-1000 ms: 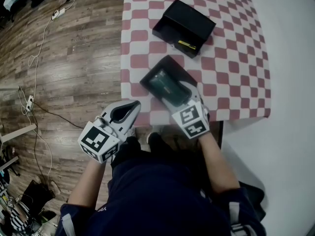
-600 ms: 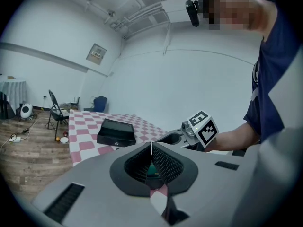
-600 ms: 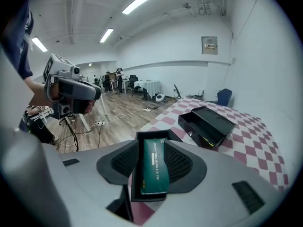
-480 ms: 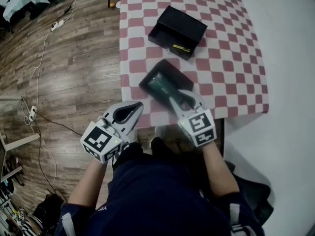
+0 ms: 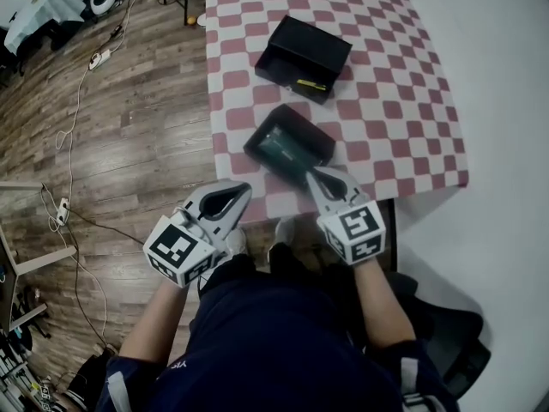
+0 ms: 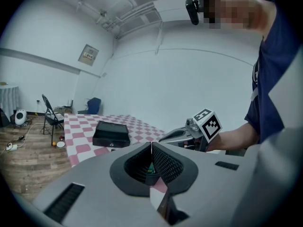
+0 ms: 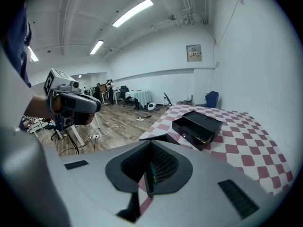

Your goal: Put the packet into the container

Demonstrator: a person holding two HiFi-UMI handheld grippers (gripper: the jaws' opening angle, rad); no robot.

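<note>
A dark green packet [image 5: 283,150] lies inside an open black container [image 5: 297,118] near the front edge of the checkered table [image 5: 403,101]. My right gripper [image 5: 315,176] is shut, with its tips just off the container's near corner and nothing held. In the right gripper view its jaws [image 7: 151,144] meet, the container's corner [image 7: 158,138] shows just beyond them, and a thin green sliver shows in the slit. My left gripper [image 5: 243,189] hangs off the table's front-left edge, shut and empty, its jaws touching in the left gripper view [image 6: 151,144].
A second black box [image 5: 303,45] with a small yellow item [image 5: 310,84] stands farther back on the table. Wooden floor with cables [image 5: 77,67] lies to the left, and a folding chair [image 6: 49,119] stands beyond the table. A dark chair base [image 5: 446,333] sits at lower right.
My right gripper has drawn back toward me from over the container and its jaws have closed. The packet stays in the container. The left gripper has hardly moved.
</note>
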